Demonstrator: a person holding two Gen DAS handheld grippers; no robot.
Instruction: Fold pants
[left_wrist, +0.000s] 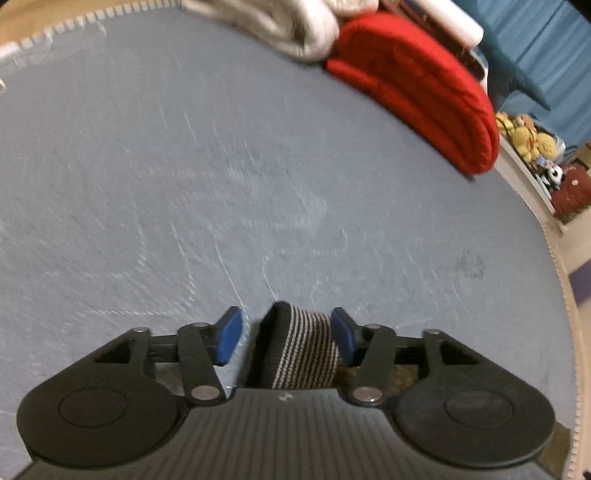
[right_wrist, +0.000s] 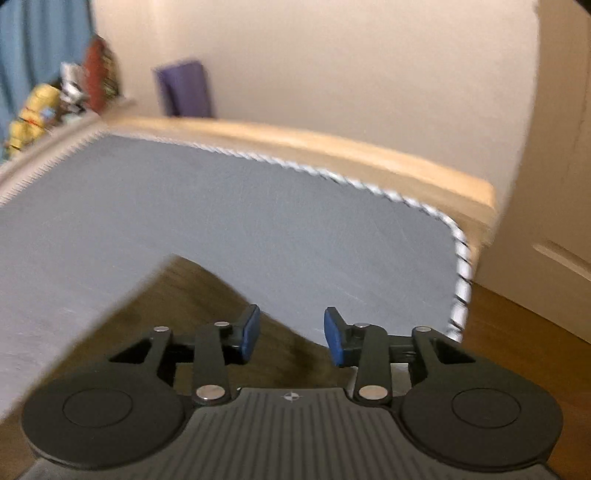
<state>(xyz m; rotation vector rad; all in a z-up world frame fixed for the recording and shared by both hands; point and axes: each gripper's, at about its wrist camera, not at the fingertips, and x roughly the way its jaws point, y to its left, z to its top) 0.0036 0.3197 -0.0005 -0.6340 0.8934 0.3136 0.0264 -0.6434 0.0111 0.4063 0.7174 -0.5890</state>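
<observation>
Pants (right_wrist: 184, 302) olive, striped cuff (left_wrist: 306, 350) btwn spread left gripper (left_wrist: 286, 339), right gripper (right_wrist: 291, 334) spread, empty.

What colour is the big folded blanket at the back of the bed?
Bright red. The folded blanket shows best in the left wrist view.

A grey-blue mat (left_wrist: 184, 166) (white stitched edge) carries a red cushion (left_wrist: 424, 92) and pale bedding (left_wrist: 288, 26) at its far side, plus brown pants (right_wrist: 207, 306).
</observation>
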